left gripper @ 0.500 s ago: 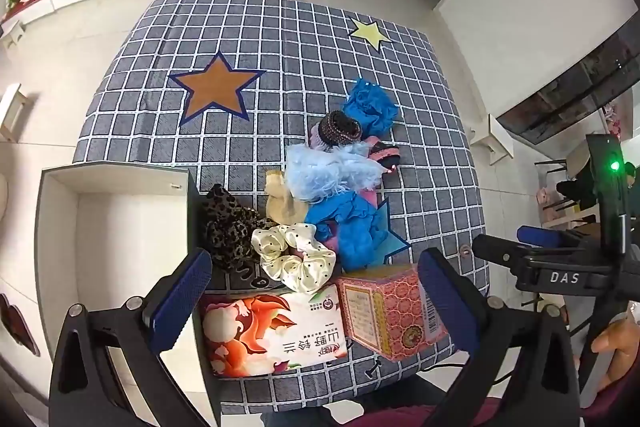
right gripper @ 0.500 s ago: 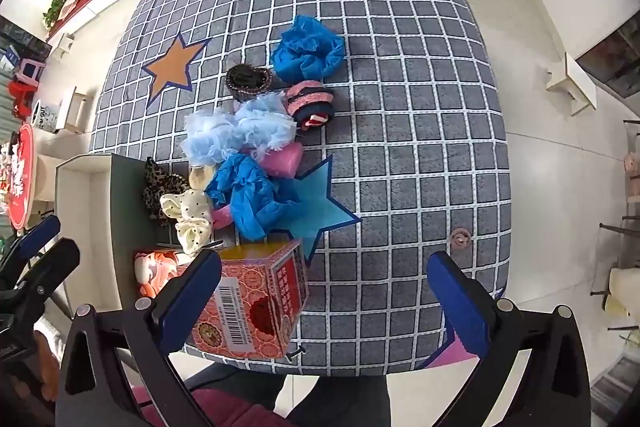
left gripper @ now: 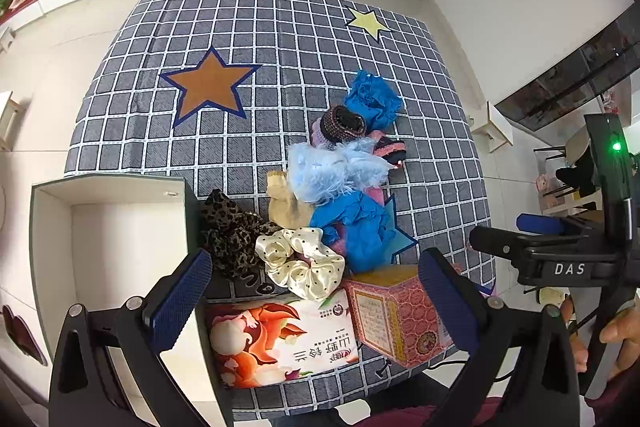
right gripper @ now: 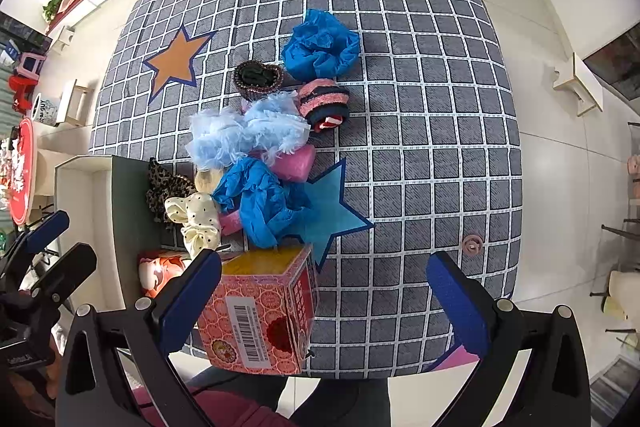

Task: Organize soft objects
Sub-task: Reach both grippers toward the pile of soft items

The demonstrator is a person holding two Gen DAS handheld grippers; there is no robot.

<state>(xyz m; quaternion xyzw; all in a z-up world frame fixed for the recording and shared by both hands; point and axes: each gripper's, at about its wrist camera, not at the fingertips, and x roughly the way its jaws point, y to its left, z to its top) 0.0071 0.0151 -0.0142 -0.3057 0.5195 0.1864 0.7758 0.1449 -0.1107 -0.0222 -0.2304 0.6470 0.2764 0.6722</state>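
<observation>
Both grippers hang high over the table [right gripper: 420,75], jaws spread wide and empty, before any sorting has begun. The left gripper [left gripper: 316,301] hovers above the near edge; the right gripper [right gripper: 324,303] points straight down beside it. The soft things, among them a cream scrunchie [left gripper: 300,263] and blue ruffles [right gripper: 320,47], lie heaped from the near-left edge toward the middle, beside an empty white box [left gripper: 120,227] at the left edge. Next, one gripper must likely drop onto a piece. Nothing has shifted since the earlier frame.
</observation>
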